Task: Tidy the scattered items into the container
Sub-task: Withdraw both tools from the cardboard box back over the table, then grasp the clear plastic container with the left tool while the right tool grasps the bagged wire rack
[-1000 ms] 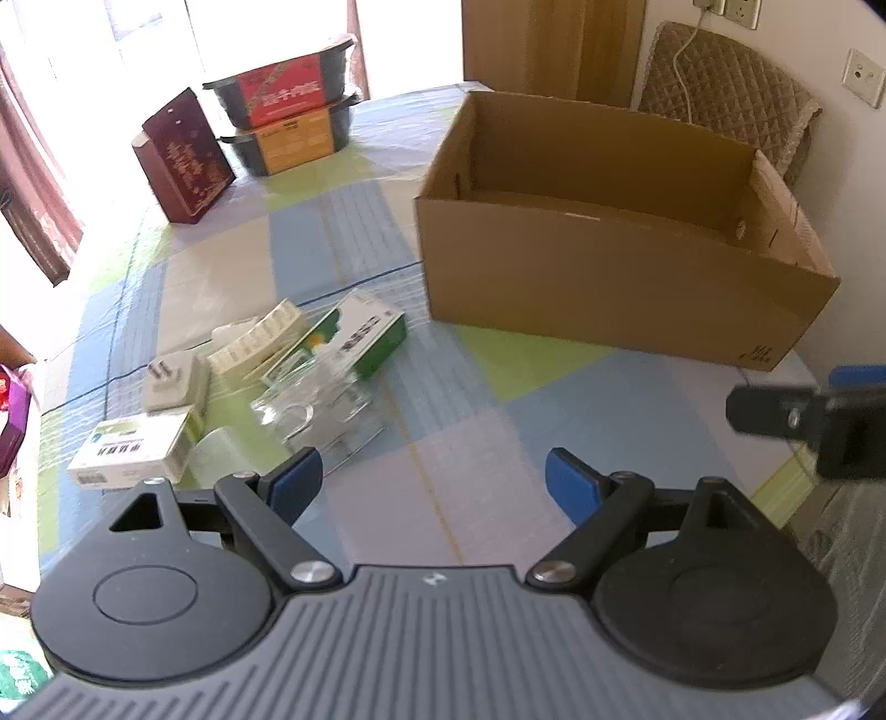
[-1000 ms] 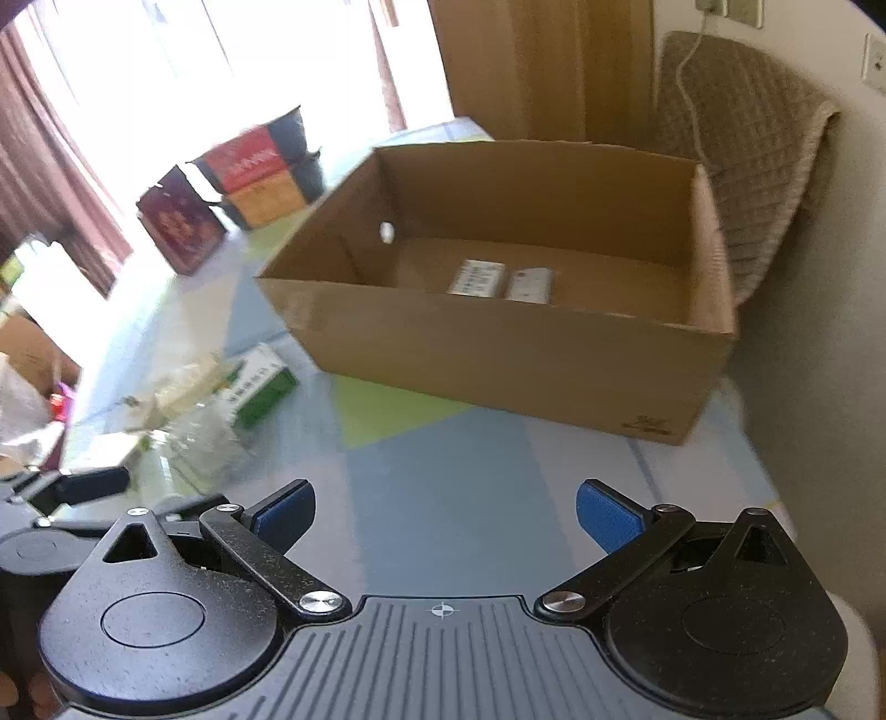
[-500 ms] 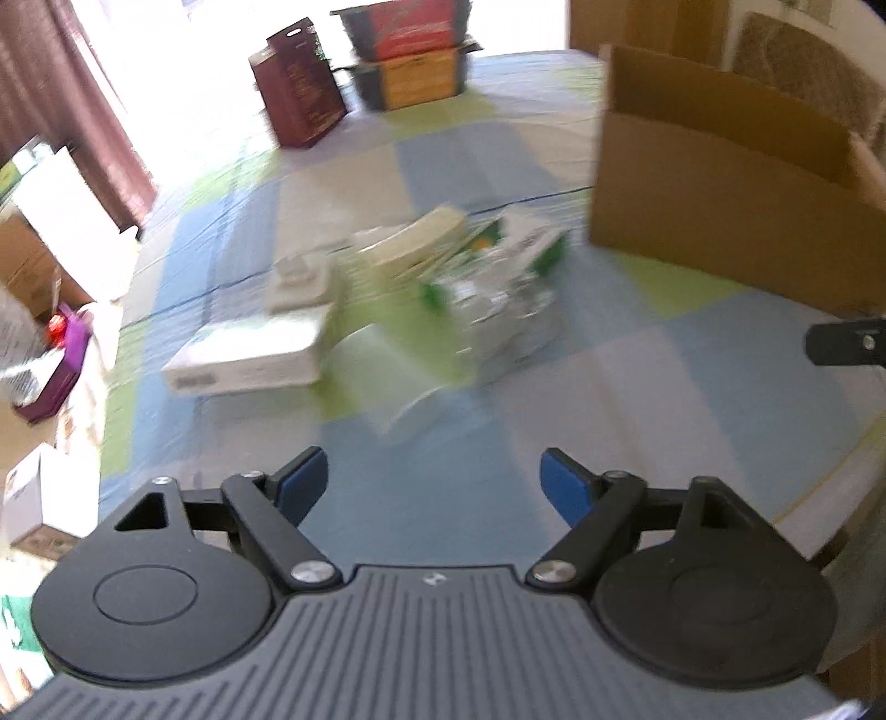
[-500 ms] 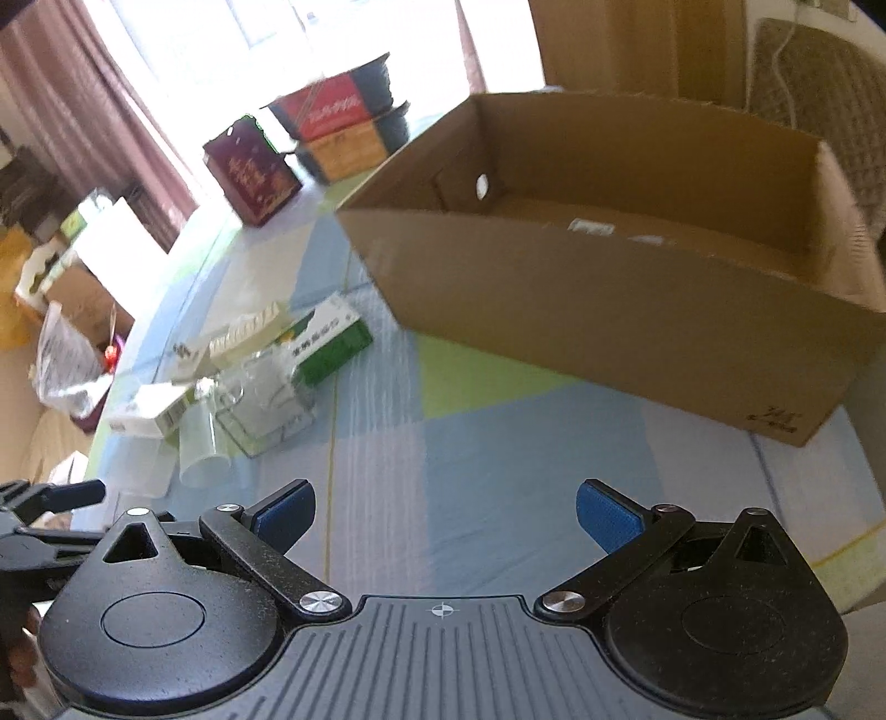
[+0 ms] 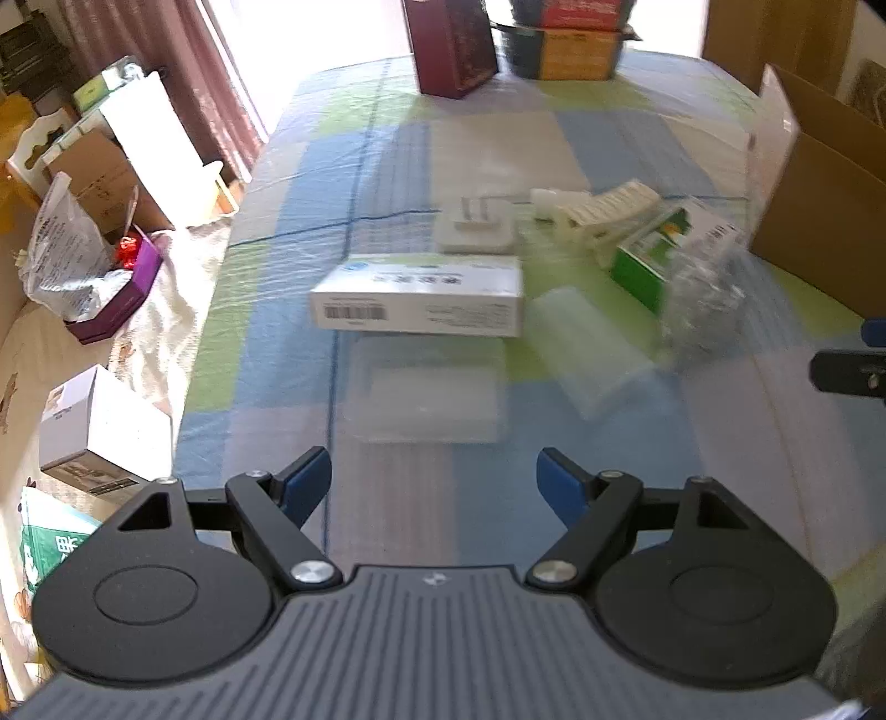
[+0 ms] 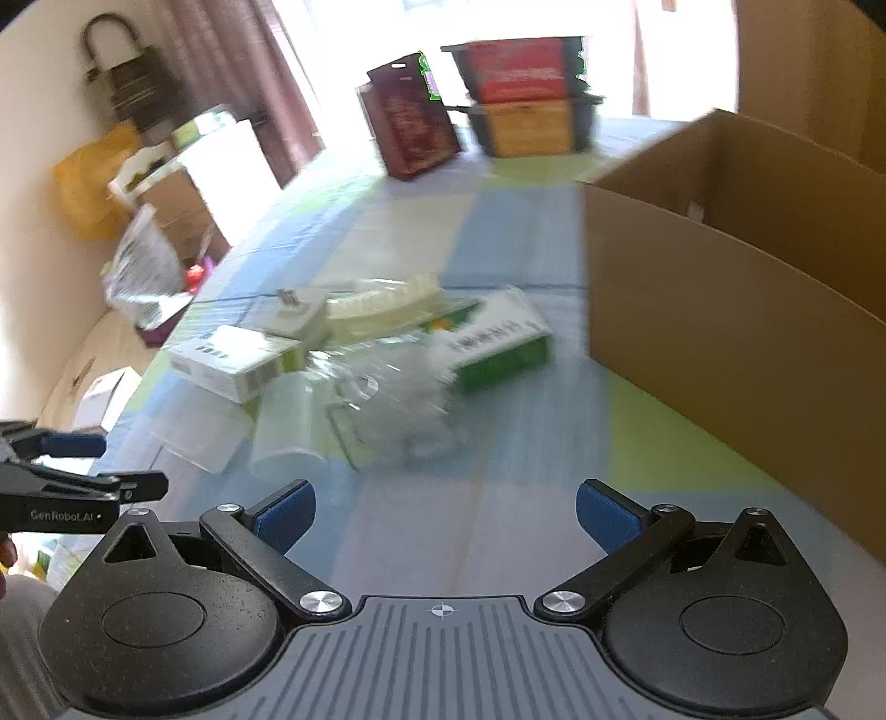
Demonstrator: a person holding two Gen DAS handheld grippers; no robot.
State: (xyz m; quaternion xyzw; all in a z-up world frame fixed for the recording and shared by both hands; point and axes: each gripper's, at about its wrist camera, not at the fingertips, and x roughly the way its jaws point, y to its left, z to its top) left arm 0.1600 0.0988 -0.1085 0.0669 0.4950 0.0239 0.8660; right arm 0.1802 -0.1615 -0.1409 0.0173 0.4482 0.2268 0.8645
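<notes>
"GenRobot.AI" lettering on left gripper, jaws apart.

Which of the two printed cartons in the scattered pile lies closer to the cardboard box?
The green-and-white carton; it lies almost against the cardboard box, while the white barcode carton lies farther left.

Table under blue-green-cream checked cloth. On it: cardboard box at right; near it cluster of white carton, green carton, adapter, clear plastic packs; far end maroon box, stacked trays.
</notes>
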